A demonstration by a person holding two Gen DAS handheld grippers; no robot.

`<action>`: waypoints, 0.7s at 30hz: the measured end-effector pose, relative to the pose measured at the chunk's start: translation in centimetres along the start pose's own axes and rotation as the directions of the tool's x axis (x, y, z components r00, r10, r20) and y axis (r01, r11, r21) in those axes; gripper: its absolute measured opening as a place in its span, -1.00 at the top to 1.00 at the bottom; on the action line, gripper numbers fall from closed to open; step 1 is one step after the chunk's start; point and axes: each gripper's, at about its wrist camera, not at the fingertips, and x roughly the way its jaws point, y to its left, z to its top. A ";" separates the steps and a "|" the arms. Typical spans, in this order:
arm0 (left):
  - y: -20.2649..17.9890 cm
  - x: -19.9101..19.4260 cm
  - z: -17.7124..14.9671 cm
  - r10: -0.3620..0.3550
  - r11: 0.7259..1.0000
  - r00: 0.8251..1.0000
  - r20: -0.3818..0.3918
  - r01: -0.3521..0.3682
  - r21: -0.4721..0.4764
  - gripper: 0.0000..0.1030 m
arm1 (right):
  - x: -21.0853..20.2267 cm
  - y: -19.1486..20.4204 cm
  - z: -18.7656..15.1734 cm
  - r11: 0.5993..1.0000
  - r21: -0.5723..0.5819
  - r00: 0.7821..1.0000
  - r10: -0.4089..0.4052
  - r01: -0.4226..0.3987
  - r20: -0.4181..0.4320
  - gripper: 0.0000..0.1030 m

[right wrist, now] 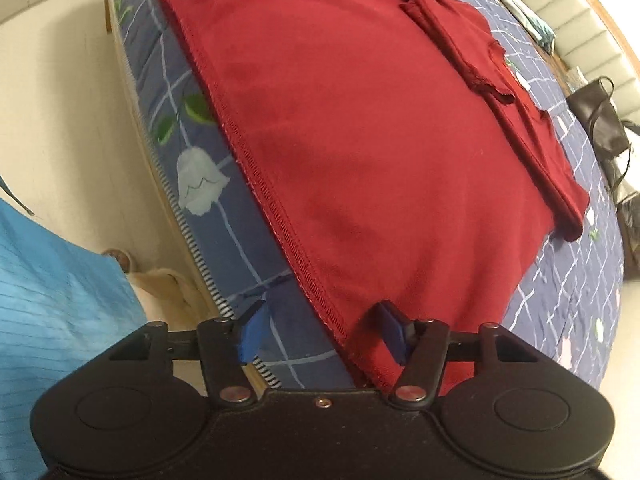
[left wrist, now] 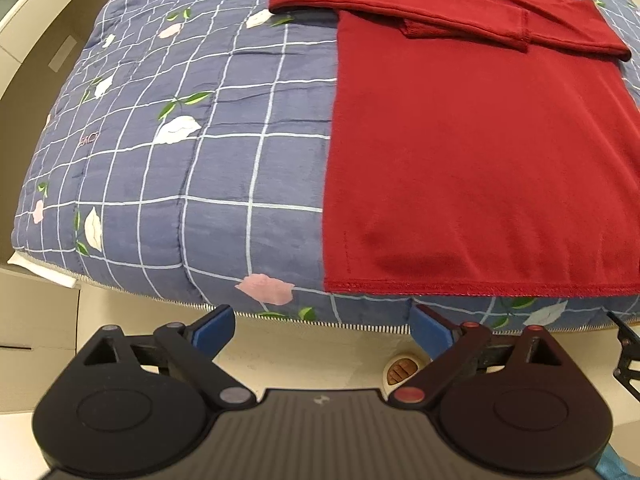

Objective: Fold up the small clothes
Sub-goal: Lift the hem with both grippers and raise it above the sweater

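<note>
Red shirt [left wrist: 480, 160] hem at quilt [left wrist: 180, 160] edge | left claw [left wrist: 322, 330] apart (off bed) | right claw [right wrist: 322, 332] apart

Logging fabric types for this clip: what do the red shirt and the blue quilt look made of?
Shirt: looks like soft matte knit, probably cotton jersey; overlock stitching along the hem, lies limp and flat. Quilt: seems a smooth woven, padded cover, with stitched puffy panels and a printed grid and flowers.

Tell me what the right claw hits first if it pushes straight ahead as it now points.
Most likely the stitched bottom hem of the red shirt, which runs between the open right claw fingers on the quilt. Depth is unclear.
</note>
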 end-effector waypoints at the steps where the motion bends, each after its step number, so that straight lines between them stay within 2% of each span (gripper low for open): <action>1: -0.1 0.0 0.0 -0.003 1.000 1.000 0.002 0.003 0.005 -0.88 | 0.1 0.1 0.1 1.000 -0.011 1.000 -0.013 0.013 -0.002 0.01; 4: -0.5 -0.2 0.0 -0.017 0.999 1.000 0.011 0.016 0.028 -0.88 | -0.1 -0.7 0.2 1.000 0.011 1.000 -0.007 0.007 -0.009 0.24; 6: -0.8 -0.4 -0.1 -0.024 0.998 0.999 0.026 0.023 0.052 -0.88 | -0.5 -1.8 0.6 0.998 0.060 0.999 0.032 -0.031 -0.014 0.56; 8: -1.2 -0.8 -0.2 -0.034 0.996 0.999 0.042 0.031 0.084 -0.88 | -1.2 -3.1 0.9 0.990 0.121 0.997 0.073 -0.071 -0.013 0.80; 11: -2.1 -1.3 -0.6 -0.058 0.989 0.996 0.066 0.049 0.141 -0.88 | -2.5 -5.9 1.3 0.950 0.280 0.989 0.146 -0.141 0.003 0.86; 15: -3.9 -1.8 -1.4 -0.090 0.968 0.991 0.100 0.064 0.242 -0.88 | -3.9 -10.0 2.0 0.856 0.462 0.971 0.236 -0.231 0.047 0.87; 18: -5.8 -1.8 -1.9 -0.097 0.946 0.988 0.124 0.053 0.319 -0.88 | -4.7 -12.0 3.1 0.806 0.519 0.956 0.284 -0.282 0.078 0.87; 21: -7.9 -1.5 -2.2 -0.080 0.921 0.984 0.157 0.013 0.390 -0.88 | -5.1 -13.8 3.8 0.765 0.562 0.943 0.318 -0.316 0.097 0.87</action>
